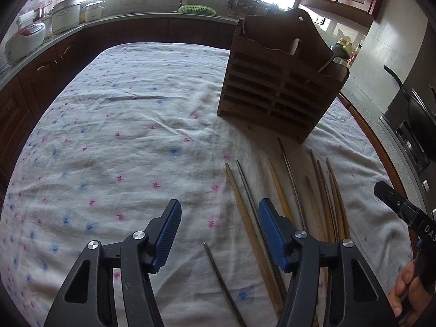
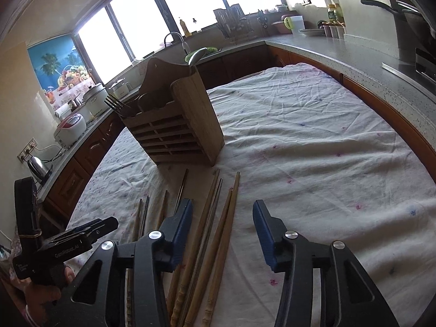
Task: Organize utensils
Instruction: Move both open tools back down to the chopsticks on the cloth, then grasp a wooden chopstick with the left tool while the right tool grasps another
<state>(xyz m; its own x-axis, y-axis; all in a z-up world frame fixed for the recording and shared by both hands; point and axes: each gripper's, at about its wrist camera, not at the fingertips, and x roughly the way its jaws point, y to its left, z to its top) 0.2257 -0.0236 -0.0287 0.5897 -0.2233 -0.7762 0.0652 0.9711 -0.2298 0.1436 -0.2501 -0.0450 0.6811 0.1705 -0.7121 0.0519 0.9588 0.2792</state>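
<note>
Here my left gripper (image 1: pixel 219 218) hangs with its jaws spread wide and nothing between them, low over the floral tablecloth (image 1: pixel 109 136), just left of the chopsticks (image 1: pixel 286 190) that lie loose in a rough fan on the cloth. My right gripper (image 2: pixel 223 219) is likewise spread and empty, poised above the near ends of those same chopsticks (image 2: pixel 218 231). Beyond their far tips stands the wooden utensil holder (image 2: pixel 174 125), upright on the cloth, with forks (image 2: pixel 114 105) and a spoon (image 2: pixel 196 54) sticking out of its top.
</note>
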